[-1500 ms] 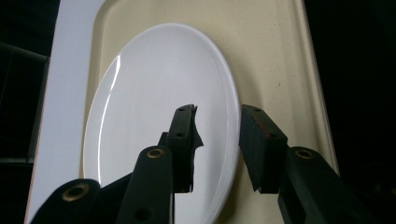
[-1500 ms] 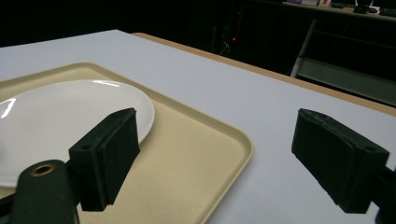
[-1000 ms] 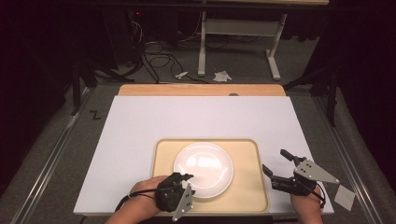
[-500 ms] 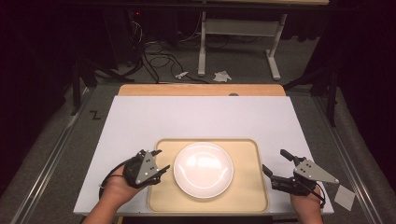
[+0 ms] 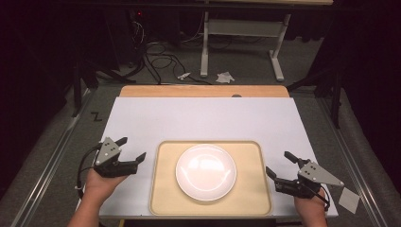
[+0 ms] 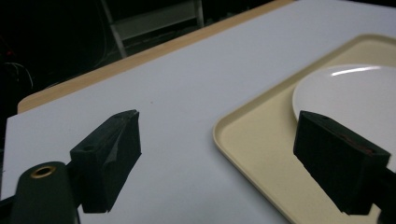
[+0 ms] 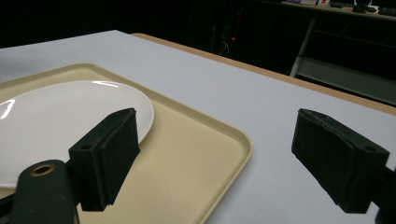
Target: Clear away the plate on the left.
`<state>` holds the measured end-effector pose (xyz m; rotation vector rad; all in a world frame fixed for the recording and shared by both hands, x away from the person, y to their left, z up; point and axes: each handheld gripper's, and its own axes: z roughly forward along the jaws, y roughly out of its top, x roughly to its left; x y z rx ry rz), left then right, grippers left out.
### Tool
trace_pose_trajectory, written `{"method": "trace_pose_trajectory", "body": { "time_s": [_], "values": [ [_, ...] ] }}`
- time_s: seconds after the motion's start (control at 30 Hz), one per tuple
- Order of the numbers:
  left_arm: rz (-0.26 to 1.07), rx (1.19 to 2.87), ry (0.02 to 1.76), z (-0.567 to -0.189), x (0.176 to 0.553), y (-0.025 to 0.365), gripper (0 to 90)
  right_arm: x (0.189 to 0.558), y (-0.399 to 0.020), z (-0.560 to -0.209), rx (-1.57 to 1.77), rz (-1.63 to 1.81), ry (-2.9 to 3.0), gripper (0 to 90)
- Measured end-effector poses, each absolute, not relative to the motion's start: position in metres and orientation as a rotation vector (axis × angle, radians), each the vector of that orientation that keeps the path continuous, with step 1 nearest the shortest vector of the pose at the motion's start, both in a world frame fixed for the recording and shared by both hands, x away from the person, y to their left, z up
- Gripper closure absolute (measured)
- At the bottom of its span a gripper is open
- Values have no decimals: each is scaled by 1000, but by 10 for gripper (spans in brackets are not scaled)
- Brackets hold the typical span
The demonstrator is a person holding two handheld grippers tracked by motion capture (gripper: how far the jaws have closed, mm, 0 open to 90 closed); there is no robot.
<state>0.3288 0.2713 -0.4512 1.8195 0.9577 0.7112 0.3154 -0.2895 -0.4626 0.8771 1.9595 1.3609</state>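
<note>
A white plate (image 5: 206, 170) lies in the middle of a beige tray (image 5: 165, 198) near the table's front edge. My left gripper (image 5: 131, 148) hovers over the white tabletop just left of the tray; its jaws have just been opening and stand wide with nothing between them. In the left gripper view the tray's corner (image 6: 243, 140) and the plate (image 6: 345, 91) lie ahead to the right. My right gripper (image 5: 280, 163) rests open at the tray's right side, empty. The right gripper view looks across the tray (image 7: 196, 144) and the plate (image 7: 56, 116).
The white tabletop (image 5: 203, 118) stretches behind the tray, with a wooden strip (image 5: 203, 91) along its far edge. Beyond the table, cables and white table legs (image 5: 204, 52) stand on the dark floor. A small paper square (image 5: 349, 200) lies at the right front corner.
The left hand has moved left, from the plate's front edge to the table beside the tray, and its jaws have spread. The plate stays on the tray. The right gripper has kept still.
</note>
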Motion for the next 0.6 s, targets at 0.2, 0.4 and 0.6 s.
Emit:
{"method": "trace_pose_trajectory", "body": {
  "time_s": [0.2, 0.4, 0.6],
  "values": [
    [708, 1712, 1040, -449, 327, 294, 4, 315, -290, -463, 879, 1359, 1960, 157],
    [719, 1718, 1027, -450, 327, 290, 3, 316, -289, -463, 879, 1357, 1961, 157],
    [741, 1743, 1005, -449, 326, 286, 6, 316, -289, -463, 884, 1358, 1962, 157]
  ]
}}
